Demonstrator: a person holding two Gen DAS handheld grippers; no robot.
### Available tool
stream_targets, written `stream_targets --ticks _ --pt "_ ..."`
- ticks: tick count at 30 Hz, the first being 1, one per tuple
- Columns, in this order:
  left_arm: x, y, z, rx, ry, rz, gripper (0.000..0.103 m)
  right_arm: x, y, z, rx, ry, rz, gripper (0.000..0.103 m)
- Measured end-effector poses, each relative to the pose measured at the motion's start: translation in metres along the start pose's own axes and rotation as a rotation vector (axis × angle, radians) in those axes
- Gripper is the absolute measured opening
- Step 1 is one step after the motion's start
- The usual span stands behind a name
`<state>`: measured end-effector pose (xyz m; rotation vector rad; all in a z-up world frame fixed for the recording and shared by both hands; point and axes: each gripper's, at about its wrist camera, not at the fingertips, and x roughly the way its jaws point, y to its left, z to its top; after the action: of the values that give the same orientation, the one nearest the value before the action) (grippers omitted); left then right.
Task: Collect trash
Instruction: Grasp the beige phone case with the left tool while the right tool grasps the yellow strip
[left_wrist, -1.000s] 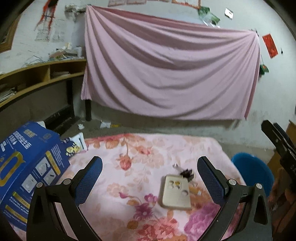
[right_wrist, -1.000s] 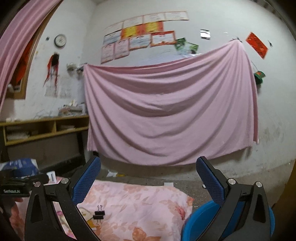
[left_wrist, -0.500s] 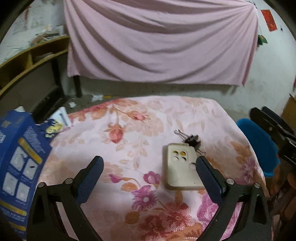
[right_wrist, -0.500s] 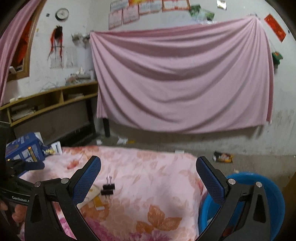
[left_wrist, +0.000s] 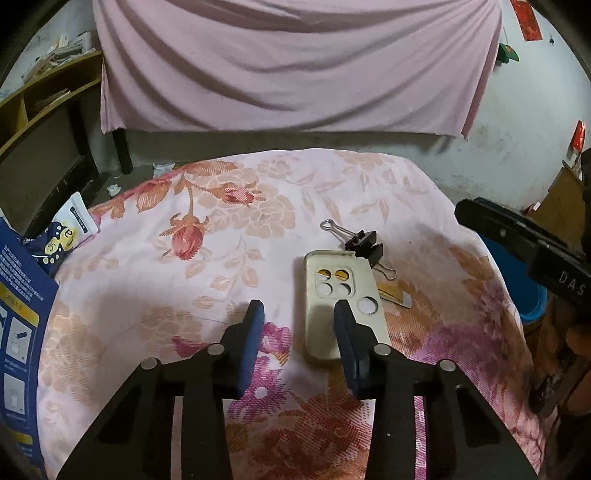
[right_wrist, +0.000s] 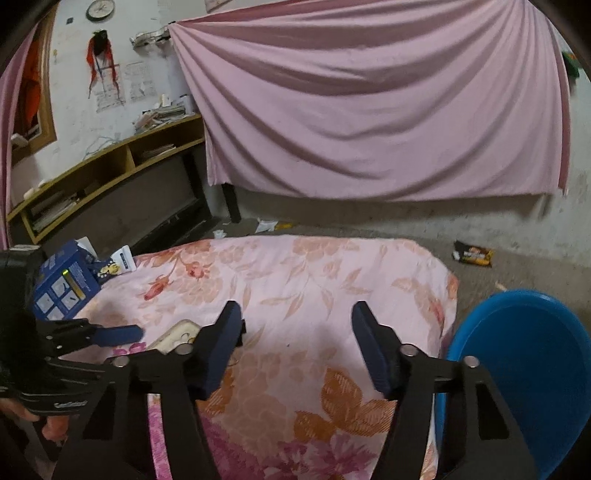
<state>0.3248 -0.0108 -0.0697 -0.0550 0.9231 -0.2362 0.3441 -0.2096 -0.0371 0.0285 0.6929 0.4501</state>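
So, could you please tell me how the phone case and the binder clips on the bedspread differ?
The phone case is cream, broad and flat with round cut-outs; the binder clips are black, small, with wire handles. The case lies nearer the left gripper; the clips lie beyond it at its far corner. Both rest on the floral bedspread.

A flat beige plastic phone case (left_wrist: 343, 302) is lying on the floral cloth-covered table (left_wrist: 229, 206), right of centre in the left wrist view. Two black metal binder clips (left_wrist: 364, 245) are sitting just behind its far right corner, touching it. A small yellow card (left_wrist: 393, 293) is poking out from under its right edge. A blue printed cardboard box (left_wrist: 18, 314) is standing at the table's left edge, with a white tube (left_wrist: 75, 221) lying just behind it. A round blue plastic basin (right_wrist: 524, 369) is sitting on the floor beside the table's right side. A pink draped sheet (right_wrist: 369, 103) is hanging on the wall behind the table, with a wooden shelf unit (right_wrist: 103, 173) standing to its left.
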Motion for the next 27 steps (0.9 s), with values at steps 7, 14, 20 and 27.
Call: stream_targets --ticks 7,14,20,27 --pt "-0.001 0.001 0.000 -0.019 0.007 0.000 0.010 0.010 0.006 -0.002 -0.013 0.070 0.029 0.051" --pt "-0.006 0.002 -0.003 -0.046 -0.010 0.011 0.001 0.019 0.016 -0.004 -0.054 0.122 0.046 0.038" --pt "-0.018 0.027 -0.008 -0.144 -0.042 0.060 0.001 0.034 0.020 -0.007 -0.037 0.209 0.165 0.023" --pt "-0.023 0.035 -0.009 -0.173 -0.043 0.072 0.001 0.052 0.042 -0.015 -0.081 0.311 0.217 0.024"
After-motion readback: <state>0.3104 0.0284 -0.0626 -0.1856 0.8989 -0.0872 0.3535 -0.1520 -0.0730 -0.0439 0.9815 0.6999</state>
